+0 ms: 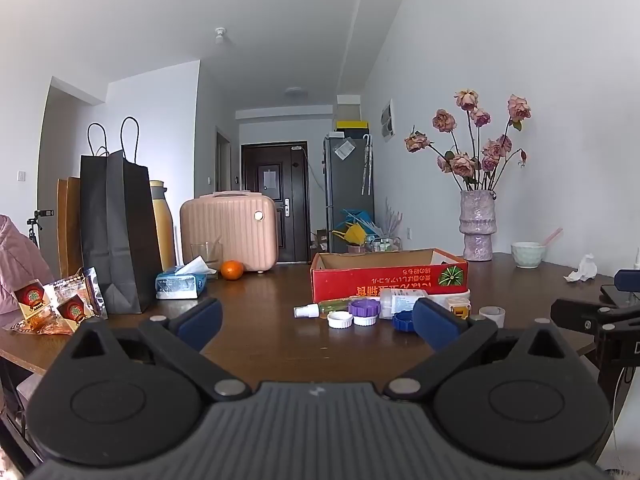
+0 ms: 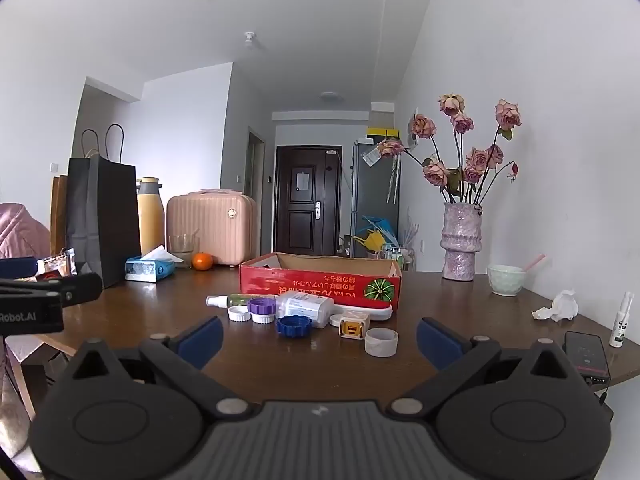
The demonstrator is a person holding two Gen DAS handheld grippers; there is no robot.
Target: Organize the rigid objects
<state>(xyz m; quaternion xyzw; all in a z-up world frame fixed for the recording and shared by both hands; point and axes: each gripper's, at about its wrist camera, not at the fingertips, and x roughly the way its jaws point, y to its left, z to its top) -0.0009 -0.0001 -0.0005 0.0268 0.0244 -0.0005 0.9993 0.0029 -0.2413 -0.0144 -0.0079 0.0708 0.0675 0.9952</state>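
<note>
On the left part of the dark brown wooden tabletop (image 2: 280,360) stands a tall black paper bag with cord handles (image 2: 102,216), and beside it a yellow thermos bottle (image 2: 150,216). In front of them lies a blue pack of tissues (image 2: 149,267), then a clear drinking glass (image 2: 183,250) and a small orange fruit (image 2: 202,261), with a pink ribbed hard case (image 2: 212,228) behind.

The left gripper (image 1: 318,320) hovers low above the near edge of the tabletop, its jaws spread wide with nothing between them. The right gripper (image 2: 319,334) is just beside it at a similar height, jaws also spread wide and empty.

Near the middle, in front of the shallow red cardboard box (image 2: 320,286), the small rigid objects lie close together. From the left: a small green spray bottle with white cap (image 2: 230,301) lying on its side, a white round lid (image 2: 239,313), a purple round lid (image 2: 262,306) with another white lid (image 2: 263,318) just before it, a white plastic bottle with label (image 2: 306,307) lying down, and a blue scalloped lid (image 2: 294,326) in front of this bottle. Further right are a small yellow and white cube-shaped item (image 2: 352,328) and a white roll of tape (image 2: 381,342).

On the right stand a pink textured vase with dried roses (image 2: 460,240), a pale green bowl (image 2: 506,279), a crumpled white tissue (image 2: 558,306), a black phone (image 2: 587,356) and a small white spray bottle (image 2: 621,326).
</note>
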